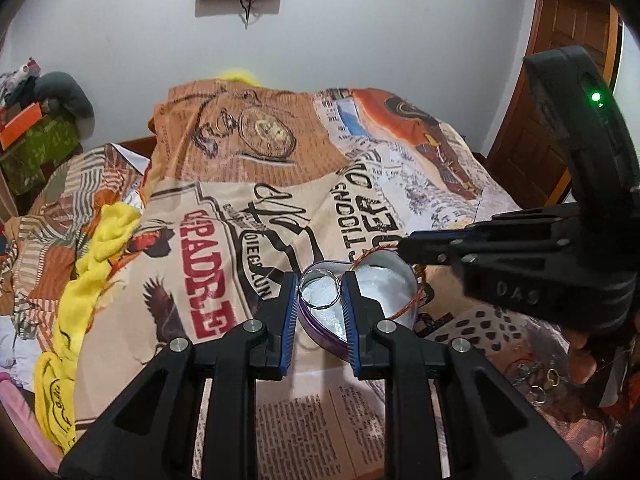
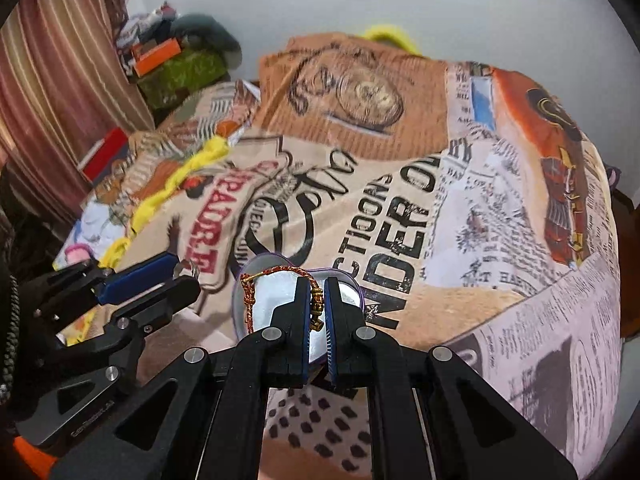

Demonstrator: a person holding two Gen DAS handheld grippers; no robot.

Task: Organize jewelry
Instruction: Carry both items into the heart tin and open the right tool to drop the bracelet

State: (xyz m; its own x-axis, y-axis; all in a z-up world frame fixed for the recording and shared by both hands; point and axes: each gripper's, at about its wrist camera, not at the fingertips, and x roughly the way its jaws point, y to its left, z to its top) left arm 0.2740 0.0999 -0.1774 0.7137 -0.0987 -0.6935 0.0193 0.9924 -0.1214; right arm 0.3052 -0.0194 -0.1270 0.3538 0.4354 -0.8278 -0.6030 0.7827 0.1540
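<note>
Silver ring (image 1: 319, 290) is sitting clamped in the left gripper (image 1: 320, 312) over the tin (image 1: 384, 276) — the right gripper (image 2: 317, 320) is pinching the cord (image 2: 276, 274).

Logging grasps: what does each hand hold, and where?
Left tongs pinch the ring by its sides; right tongs clamp the bracelet at its beads.

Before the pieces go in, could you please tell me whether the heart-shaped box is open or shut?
Open: the heart-shaped box has no lid on, and its white lining shows in both views.
</note>
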